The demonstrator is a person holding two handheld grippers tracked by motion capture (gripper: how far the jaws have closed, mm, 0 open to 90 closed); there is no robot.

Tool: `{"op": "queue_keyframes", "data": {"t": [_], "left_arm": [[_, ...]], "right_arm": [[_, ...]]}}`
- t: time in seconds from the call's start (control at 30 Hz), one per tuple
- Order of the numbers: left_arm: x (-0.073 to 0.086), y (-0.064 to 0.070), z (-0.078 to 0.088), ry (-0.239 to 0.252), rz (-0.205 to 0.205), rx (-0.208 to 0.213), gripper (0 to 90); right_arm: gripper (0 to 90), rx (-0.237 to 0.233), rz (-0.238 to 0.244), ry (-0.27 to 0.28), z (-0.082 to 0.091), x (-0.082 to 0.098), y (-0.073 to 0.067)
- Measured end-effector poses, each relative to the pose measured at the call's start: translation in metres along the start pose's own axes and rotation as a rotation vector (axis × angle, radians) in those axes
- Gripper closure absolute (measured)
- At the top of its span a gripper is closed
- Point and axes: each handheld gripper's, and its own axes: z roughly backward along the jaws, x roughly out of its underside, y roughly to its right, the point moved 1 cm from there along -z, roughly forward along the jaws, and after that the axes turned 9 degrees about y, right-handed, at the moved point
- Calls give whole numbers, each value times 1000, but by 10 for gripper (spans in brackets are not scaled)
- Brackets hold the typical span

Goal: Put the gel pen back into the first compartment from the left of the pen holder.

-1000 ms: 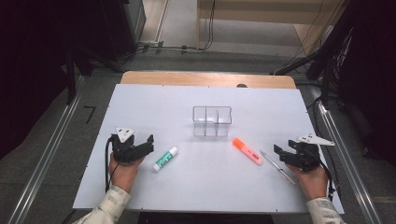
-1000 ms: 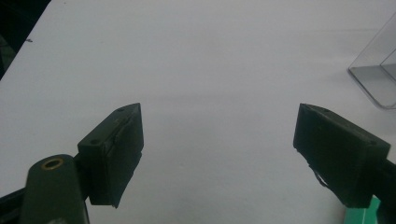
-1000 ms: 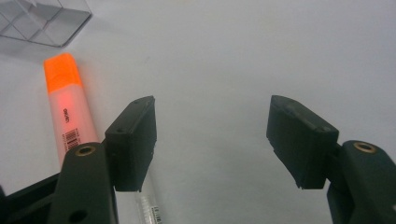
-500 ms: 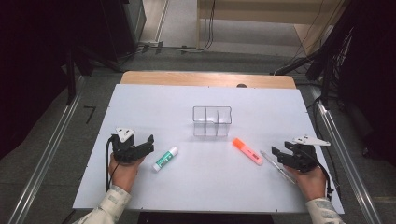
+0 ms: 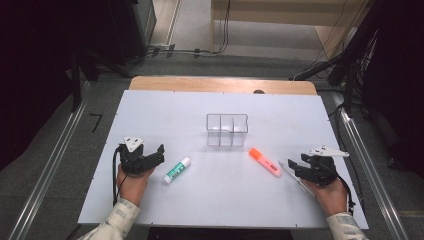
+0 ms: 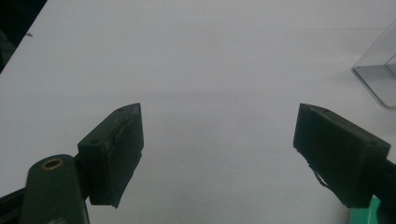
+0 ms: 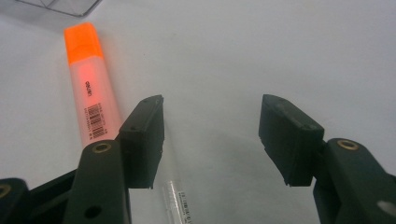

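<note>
1. Left gripper [image 5: 150, 159] rests on the white tabletop [image 5: 150, 115], jaws wide apart with nothing between them; the glue stick [image 5: 177, 170] lies just beside it, to its right.
2. Clear three-compartment organizer [image 5: 227, 130] stands mid-table with nothing in it; we judge it the likely destination.
3. Orange highlighter [image 5: 265, 162] lies flat, just left of the right gripper.
4. Right gripper [image 5: 299, 171] sits low over a clear pen [image 7: 177, 203]; its jaws have just been closing but stand apart, pads not yet on the barrel. We judge this the grasp step: next we lower, centre and close.
5. Wooden table edge [image 5: 220, 84] at the far side; grey floor, cables, dark surroundings.
</note>
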Motion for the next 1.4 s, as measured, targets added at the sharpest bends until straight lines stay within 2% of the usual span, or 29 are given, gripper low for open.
{"op": "queue_keyframes", "data": {"t": [0.37,0.43,0.77,0.87,1.4], "left_arm": [[0,0,0,-5,-3,-1,162],[1,0,0,-5,-3,-1,161],[1,0,-1,-5,-3,1,161],[1,0,-1,-5,-3,1,161],[1,0,-1,-6,-1,1,161]], "right_arm": [[412,-22,19,-25,-3,1,-4],[443,-24,37,-38,-4,2,-6],[487,-36,55,-61,-7,4,-8],[497,-52,58,-89,-10,6,-9],[611,-69,81,-96,-11,7,-12]]}}
